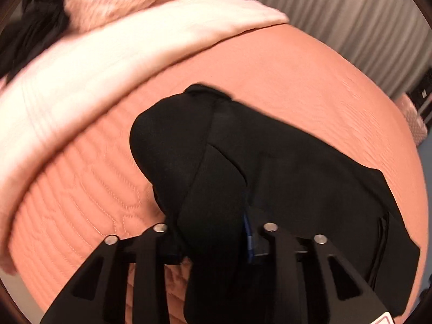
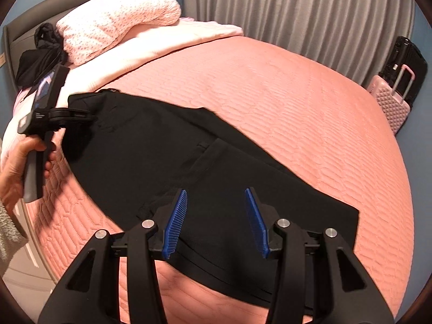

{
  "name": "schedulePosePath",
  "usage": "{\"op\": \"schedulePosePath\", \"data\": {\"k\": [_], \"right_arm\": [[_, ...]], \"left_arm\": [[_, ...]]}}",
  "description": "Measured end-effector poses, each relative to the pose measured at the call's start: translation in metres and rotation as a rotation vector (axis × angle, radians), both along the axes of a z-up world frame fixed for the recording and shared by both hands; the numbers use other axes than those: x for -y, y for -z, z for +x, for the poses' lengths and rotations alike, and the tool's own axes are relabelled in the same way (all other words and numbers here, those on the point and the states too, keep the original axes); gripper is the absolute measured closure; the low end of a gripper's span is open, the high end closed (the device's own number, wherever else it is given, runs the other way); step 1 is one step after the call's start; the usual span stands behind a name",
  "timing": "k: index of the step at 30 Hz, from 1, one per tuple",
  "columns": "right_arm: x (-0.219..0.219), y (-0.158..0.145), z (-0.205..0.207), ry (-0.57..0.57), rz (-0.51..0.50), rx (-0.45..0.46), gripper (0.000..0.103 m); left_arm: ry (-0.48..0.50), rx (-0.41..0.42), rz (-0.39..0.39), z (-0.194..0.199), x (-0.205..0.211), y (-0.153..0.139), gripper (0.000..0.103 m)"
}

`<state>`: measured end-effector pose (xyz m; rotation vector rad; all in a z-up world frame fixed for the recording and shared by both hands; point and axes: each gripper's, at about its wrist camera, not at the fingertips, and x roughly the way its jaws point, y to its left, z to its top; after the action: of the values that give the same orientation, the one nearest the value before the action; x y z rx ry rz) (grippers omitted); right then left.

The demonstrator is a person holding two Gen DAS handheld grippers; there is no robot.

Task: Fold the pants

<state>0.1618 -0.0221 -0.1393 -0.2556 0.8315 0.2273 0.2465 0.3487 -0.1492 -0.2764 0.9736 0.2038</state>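
Black pants [image 2: 167,156] lie spread across a pink quilted bed [image 2: 310,113]. My left gripper [image 1: 213,232] is shut on a bunched part of the pants [image 1: 283,162], which drapes over its fingers and hides them. The left gripper also shows in the right wrist view [image 2: 81,114], at the pants' far left end, held by a hand. My right gripper [image 2: 216,216] is open and empty, its blue pads [image 2: 175,221] just above the near edge of the pants.
A pale pink blanket [image 2: 167,43] and a dotted pillow [image 2: 116,19] lie at the head of the bed with a dark garment [image 2: 40,54]. Grey curtains [image 2: 297,8] hang behind. A pink suitcase [image 2: 391,100] stands at the right.
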Motion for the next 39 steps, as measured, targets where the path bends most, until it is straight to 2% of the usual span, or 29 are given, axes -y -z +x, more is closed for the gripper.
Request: {"op": "schedulePosePath", "data": {"k": [2,4,7,10,13,16,19,23,24,25,26,27,32,34,35,36,39], "right_arm": [[0.015,-0.006,-0.002,0.035,0.009,0.01,0.059],[0.038,-0.013,-0.006,0.082,0.016,0.019,0.059],[0.075,-0.022,-0.014,0.15,0.017,0.036,0.059],[0.113,-0.029,-0.025,0.218,-0.007,0.052,0.059],[0.152,-0.035,-0.036,0.29,-0.03,0.056,0.059],[0.19,-0.038,-0.045,0.351,-0.033,0.059,0.059],[0.221,-0.034,-0.049,0.397,-0.032,0.045,0.059],[0.25,-0.022,-0.048,0.42,-0.011,0.008,0.059],[0.255,-0.019,-0.048,0.422,0.001,-0.005,0.059],[0.261,-0.015,-0.046,0.43,0.004,-0.016,0.059],[0.263,-0.012,-0.046,0.433,-0.001,-0.02,0.059],[0.266,-0.009,-0.045,0.435,-0.009,-0.025,0.059],[0.279,0.003,-0.043,0.445,-0.01,-0.034,0.059],[0.28,0.006,-0.043,0.45,-0.006,-0.038,0.059],[0.281,0.007,-0.043,0.455,0.0,-0.039,0.059],[0.282,0.006,-0.045,0.455,0.005,-0.039,0.059],[0.286,0.003,-0.049,0.458,0.02,-0.041,0.059]], "left_arm": [[0.043,0.047,0.047,-0.006,0.02,-0.024,0.079],[0.087,0.098,0.045,-0.012,0.037,-0.049,0.079],[0.192,0.175,0.101,-0.023,0.085,-0.093,0.079],[0.317,0.244,0.168,-0.038,0.152,-0.126,0.079],[0.457,0.273,0.183,-0.053,0.226,-0.14,0.079],[0.594,0.258,0.184,-0.065,0.305,-0.13,0.079],[0.71,0.199,0.17,-0.082,0.379,-0.101,0.079],[0.808,0.038,0.164,-0.094,0.466,-0.031,0.079],[0.816,0.026,0.188,-0.1,0.478,-0.022,0.079],[0.82,0.047,0.246,-0.109,0.488,-0.019,0.079],[0.826,0.076,0.303,-0.12,0.494,-0.021,0.079],[0.831,0.079,0.316,-0.125,0.496,-0.024,0.077],[0.816,0.08,0.241,-0.132,0.471,-0.047,0.068],[0.812,0.072,0.265,-0.122,0.471,-0.041,0.045],[0.812,0.046,0.286,-0.118,0.48,-0.032,0.044],[0.817,0.034,0.272,-0.113,0.49,-0.026,0.043],[0.748,0.097,0.304,-0.108,0.495,-0.027,0.043]]}}
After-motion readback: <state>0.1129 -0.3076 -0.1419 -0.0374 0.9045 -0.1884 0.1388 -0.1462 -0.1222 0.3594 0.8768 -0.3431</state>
